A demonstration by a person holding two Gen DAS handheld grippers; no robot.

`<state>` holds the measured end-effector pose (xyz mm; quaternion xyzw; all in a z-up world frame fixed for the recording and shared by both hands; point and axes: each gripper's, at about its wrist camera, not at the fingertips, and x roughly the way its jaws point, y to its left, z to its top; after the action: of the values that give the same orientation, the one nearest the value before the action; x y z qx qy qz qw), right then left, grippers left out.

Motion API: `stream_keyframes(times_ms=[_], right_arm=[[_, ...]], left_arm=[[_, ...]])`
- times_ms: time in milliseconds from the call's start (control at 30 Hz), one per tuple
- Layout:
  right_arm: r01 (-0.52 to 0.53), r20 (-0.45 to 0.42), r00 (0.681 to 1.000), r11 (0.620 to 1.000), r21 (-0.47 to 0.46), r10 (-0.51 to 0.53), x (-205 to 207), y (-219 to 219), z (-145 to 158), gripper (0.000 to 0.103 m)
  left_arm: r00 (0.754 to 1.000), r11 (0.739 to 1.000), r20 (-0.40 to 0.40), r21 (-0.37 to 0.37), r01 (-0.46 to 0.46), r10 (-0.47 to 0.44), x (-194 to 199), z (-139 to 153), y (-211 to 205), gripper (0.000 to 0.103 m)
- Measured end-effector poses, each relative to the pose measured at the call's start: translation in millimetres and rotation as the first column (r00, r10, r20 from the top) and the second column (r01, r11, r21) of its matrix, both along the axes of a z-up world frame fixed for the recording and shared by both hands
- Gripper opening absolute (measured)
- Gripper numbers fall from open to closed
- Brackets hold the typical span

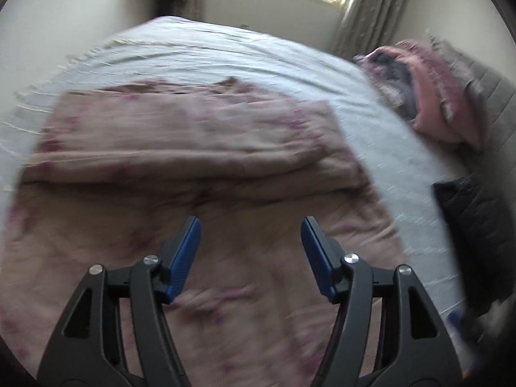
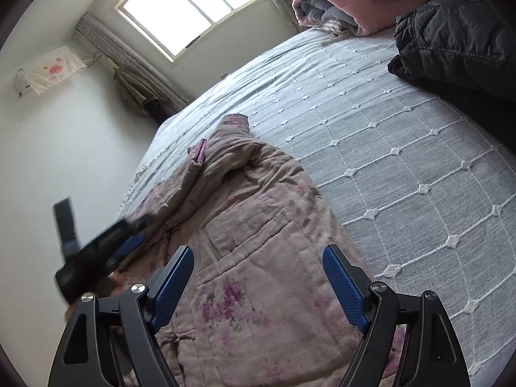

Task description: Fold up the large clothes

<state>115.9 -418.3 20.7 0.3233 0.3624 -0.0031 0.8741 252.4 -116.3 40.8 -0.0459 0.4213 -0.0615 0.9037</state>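
Floral jacket (image 2: 258, 242) on bed (image 2: 403, 167)

A pink quilted floral garment (image 2: 258, 235) lies partly folded on the bed, one sleeve doubled across its body, spreading beneath and ahead of the right tool (image 2: 258, 264)

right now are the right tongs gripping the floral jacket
No, the right tongs stand open above the floral jacket, with nothing between the blue pads.
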Motion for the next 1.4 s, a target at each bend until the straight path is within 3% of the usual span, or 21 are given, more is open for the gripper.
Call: stream_keyframes(times_ms=[100,400,533,633,667,867,1033,1133,1233,1400], right_arm=[[-0.008,-0.016,1.0,1.0,-0.022,0.008,1.6,5.1,-1.6,0.083],[-0.033,-0.077,0.997,0.996,-0.082,0.027,10.4,19.8,-14.5,0.083],[-0.073,-0.136,0.989,0.993,-0.089,0.061,16.8,27.7,-27.4,0.083],[-0.124,-0.19,0.976,0.988,-0.096,0.104,22.6,34.1,-39.5,0.083],[-0.123,-0.209,0.973,0.988,-0.097,0.101,23.2,34.7,-43.3,0.083],[-0.137,-0.252,0.962,0.986,-0.1,0.108,21.9,31.3,-56.9,0.083],[-0.087,-0.193,0.979,0.993,-0.085,0.07,7.6,22.7,-43.8,0.083],[-0.033,-0.158,0.987,0.993,-0.11,0.016,-3.9,11.4,-32.4,0.083],[0.02,-0.2,0.979,0.994,-0.104,-0.04,-14.4,-5.1,-37.3,0.083],[0.174,-0.278,0.946,0.985,0.004,-0.166,-43.7,-47.9,-59.1,0.083]], left_arm=[[0.999,0.996,0.022,0.072,-0.049,0.048,-33.4,8.1,25.3,0.065],[0.987,0.988,-0.065,0.053,-0.143,0.147,-96.7,-6.2,108.4,0.066],[0.945,0.95,-0.116,-0.017,-0.311,0.307,-121.9,-31.0,174.7,0.066],[0.906,0.919,-0.176,-0.012,-0.394,0.385,-134.2,-55.1,205.8,0.066],[0.905,0.919,-0.178,-0.018,-0.395,0.386,-139.0,-62.5,213.8,0.066],[0.917,0.924,-0.113,0.027,-0.383,0.383,-157.9,-76.7,234.1,0.066],[0.913,0.913,0.048,0.04,-0.406,0.404,-202.1,-43.8,256.6,0.068],[0.905,0.904,0.009,-0.035,-0.425,0.426,-216.2,-46.9,284.1,0.069],[0.896,0.889,-0.041,-0.109,-0.444,0.442,-228.8,-53.6,306.1,0.067],[0.898,0.878,-0.055,-0.193,-0.439,0.437,-250.7,-58.6,323.8,0.059]])
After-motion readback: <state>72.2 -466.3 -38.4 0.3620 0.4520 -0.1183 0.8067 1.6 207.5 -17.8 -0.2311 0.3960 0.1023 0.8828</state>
